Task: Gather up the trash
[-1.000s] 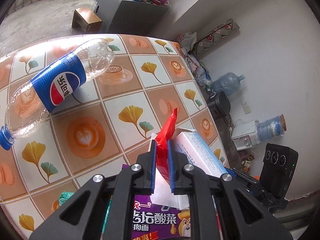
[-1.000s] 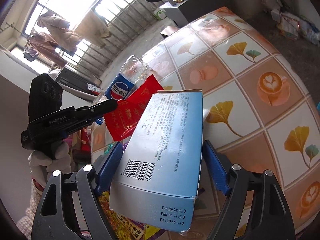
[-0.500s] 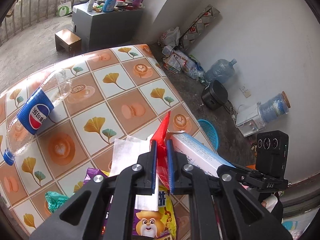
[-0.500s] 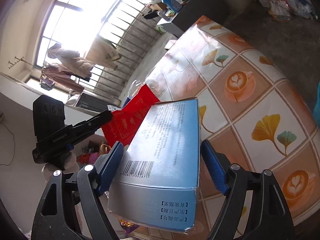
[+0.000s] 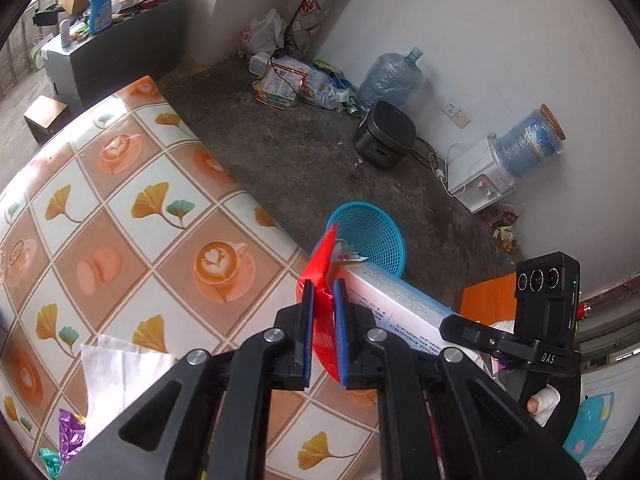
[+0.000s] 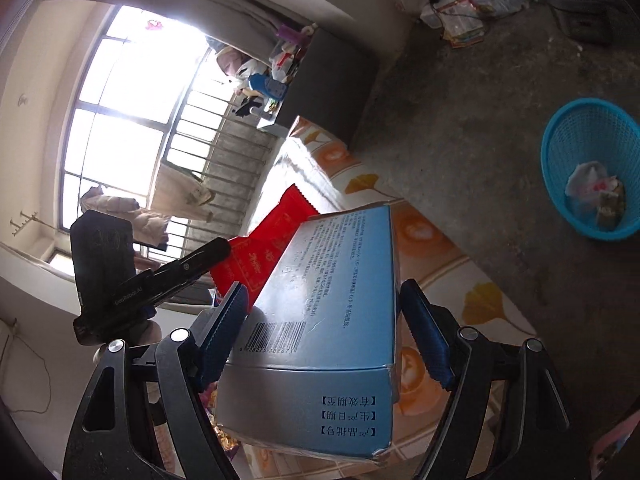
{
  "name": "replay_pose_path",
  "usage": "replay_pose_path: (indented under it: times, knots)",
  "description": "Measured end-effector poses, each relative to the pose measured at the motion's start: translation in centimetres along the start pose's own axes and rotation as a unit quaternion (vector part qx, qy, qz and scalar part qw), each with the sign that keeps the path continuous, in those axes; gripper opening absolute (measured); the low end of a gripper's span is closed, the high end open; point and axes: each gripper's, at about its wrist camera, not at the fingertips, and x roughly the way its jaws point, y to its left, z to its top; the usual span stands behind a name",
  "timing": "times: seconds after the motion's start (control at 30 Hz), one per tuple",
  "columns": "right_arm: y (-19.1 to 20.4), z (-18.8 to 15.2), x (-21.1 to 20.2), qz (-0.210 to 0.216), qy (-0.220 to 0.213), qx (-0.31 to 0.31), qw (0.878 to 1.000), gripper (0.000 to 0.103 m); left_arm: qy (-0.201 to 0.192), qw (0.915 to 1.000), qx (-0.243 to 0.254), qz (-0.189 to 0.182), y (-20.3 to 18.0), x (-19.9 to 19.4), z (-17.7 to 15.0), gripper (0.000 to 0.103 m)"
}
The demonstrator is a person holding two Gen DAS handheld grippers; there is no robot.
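My left gripper (image 5: pixel 322 292) is shut on a red wrapper (image 5: pixel 322 264), held above the table's right edge. My right gripper (image 6: pixel 324 312) is shut on a blue and white carton (image 6: pixel 332 304), which also shows in the left wrist view (image 5: pixel 392 300) just right of the wrapper. The red wrapper (image 6: pixel 268 244) shows behind the carton in the right wrist view. A blue mesh trash basket (image 5: pixel 374 236) stands on the floor beyond the table edge. In the right wrist view the basket (image 6: pixel 560 156) holds some trash.
The table has a tiled cloth with leaf and coffee prints (image 5: pixel 140 208). A white tissue (image 5: pixel 116 376) and a purple wrapper (image 5: pixel 70 440) lie near its front. On the floor are a black cooker (image 5: pixel 386 136), water jugs (image 5: pixel 390 76) and a grey cabinet (image 5: pixel 116 52).
Both grippers have swung right, off the table's middle toward its right edge. The Pepsi bottle has left the view and the blue basket has come into view.
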Motion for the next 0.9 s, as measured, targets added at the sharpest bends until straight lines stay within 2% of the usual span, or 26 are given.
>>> replay_pose_path:
  times: [0.03,0.07,0.13,0.27,0.37,0.6,0.63,0.67,0.7,0.77,0.9]
  knots:
    - [-1.0,0.6,-0.8,-0.007,-0.012,0.008,1.000,0.072,0.005,0.9999,0.008,-0.005,-1.0,1.2,0.7,0.009]
    - [-2.0,1.2,-1.7,-0.016,-0.024,0.017,0.999,0.062,0.010,0.9998,0.016,-0.009,-1.9,2.5,1.4,0.009]
    - [-4.1,2.3,-2.7,-0.023,-0.039,0.044,0.998,0.052,0.017,0.9994,0.026,-0.015,-3.6,5.1,2.8,0.009]
    - [-8.9,4.7,-3.2,-0.055,-0.073,0.094,0.991,0.052,0.038,0.9977,0.048,-0.030,-7.2,11.6,5.6,0.009]
    - [-12.2,5.3,-2.9,-0.077,-0.078,0.137,0.985,0.051,0.066,0.9962,0.040,-0.041,-8.6,16.0,6.6,0.009]
    - [-15.7,3.8,-3.7,-0.093,-0.091,0.175,0.976,0.052,0.075,0.9915,0.068,-0.082,-12.7,21.4,8.1,0.010]
    - [-16.1,3.7,-3.8,-0.096,-0.093,0.180,0.975,0.053,0.082,0.9902,0.073,-0.086,-13.4,22.4,8.2,0.011]
    - [-16.4,3.7,-4.1,-0.101,-0.099,0.182,0.973,0.054,0.090,0.9896,0.075,-0.083,-14.1,23.4,8.3,0.020]
    - [-16.6,3.7,-4.5,-0.108,-0.106,0.181,0.972,0.055,0.095,0.9896,0.074,-0.079,-14.4,24.1,8.4,0.036]
    - [-16.9,3.5,-5.1,-0.119,-0.117,0.177,0.970,0.061,0.090,0.9902,0.077,-0.074,-15.1,24.5,8.4,0.049]
    - [-17.2,3.5,-5.6,-0.148,-0.126,0.164,0.967,0.063,0.077,0.9903,0.101,-0.055,-15.9,23.7,8.0,0.050]
